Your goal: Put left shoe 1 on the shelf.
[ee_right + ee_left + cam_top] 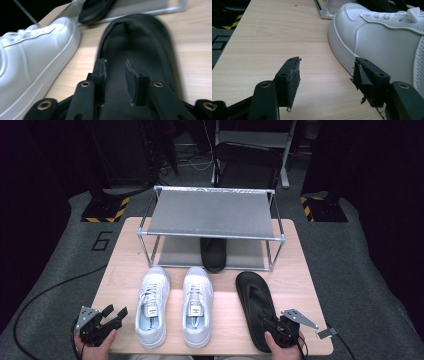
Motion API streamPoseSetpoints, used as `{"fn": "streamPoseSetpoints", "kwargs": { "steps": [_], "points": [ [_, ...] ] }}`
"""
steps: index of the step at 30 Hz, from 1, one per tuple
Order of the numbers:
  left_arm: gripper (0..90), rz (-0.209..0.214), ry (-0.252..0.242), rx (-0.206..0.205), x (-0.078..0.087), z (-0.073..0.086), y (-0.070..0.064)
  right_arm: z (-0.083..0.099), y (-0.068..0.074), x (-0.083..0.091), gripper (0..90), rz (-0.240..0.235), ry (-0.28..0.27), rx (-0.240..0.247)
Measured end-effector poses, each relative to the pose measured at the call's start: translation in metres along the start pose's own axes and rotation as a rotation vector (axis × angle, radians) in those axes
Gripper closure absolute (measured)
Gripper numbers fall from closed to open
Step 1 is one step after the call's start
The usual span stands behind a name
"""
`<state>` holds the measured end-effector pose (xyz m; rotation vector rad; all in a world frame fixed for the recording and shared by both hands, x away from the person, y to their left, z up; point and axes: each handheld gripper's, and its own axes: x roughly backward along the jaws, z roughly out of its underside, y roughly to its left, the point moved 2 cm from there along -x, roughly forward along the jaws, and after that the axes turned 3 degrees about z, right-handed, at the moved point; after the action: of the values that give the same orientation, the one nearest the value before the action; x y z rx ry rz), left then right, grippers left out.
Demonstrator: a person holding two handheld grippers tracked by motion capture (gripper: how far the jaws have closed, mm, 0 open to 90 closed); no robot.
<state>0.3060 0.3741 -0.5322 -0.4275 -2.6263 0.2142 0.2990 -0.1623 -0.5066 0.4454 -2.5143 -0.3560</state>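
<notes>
One pale wooden tabletop (pixel 227 317). One two-tier grey metal shoe rack (pixel 212 215) at its far half. Two white leather lace-up sneakers (pixel 152 307), side by side, toes toward the rack. Two black rubber flip-flops: one (pixel 213 254) on the lower shelf, one (pixel 255 302) near my right hand. My right tool (pixel 115 72), low at the near edge, clamps that sandal's heel. My left tool (pixel 325 75) rests at the near-left corner, jaws spread, beside the left sneaker.
</notes>
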Motion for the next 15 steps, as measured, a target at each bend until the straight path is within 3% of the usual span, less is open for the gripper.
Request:
{"fn": "streamPoseSetpoints", "kwargs": {
  "steps": [3,8,12,14,15],
  "points": [
    [38.0,0.000,-0.002,-0.001,0.000,0.000,0.000,-0.002,-0.011,0.006,63.1,0.060,-0.030,-0.008],
    [38.0,-0.005,-0.014,0.003,-0.001,0.000,0.000,-0.003,-0.027,0.010,57.5,0.103,-0.038,-0.025],
    [38.0,0.001,-0.004,-0.001,0.000,0.000,0.000,0.002,-0.035,0.006,56.1,0.134,0.012,-0.027],
    [38.0,0.001,-0.005,0.000,0.000,0.000,0.000,0.006,-0.037,0.001,55.9,0.126,0.053,-0.060],
    [38.0,0.004,-0.005,0.002,0.000,0.000,0.000,0.006,-0.038,-0.001,56.0,0.128,0.050,-0.052]
  ]
}}
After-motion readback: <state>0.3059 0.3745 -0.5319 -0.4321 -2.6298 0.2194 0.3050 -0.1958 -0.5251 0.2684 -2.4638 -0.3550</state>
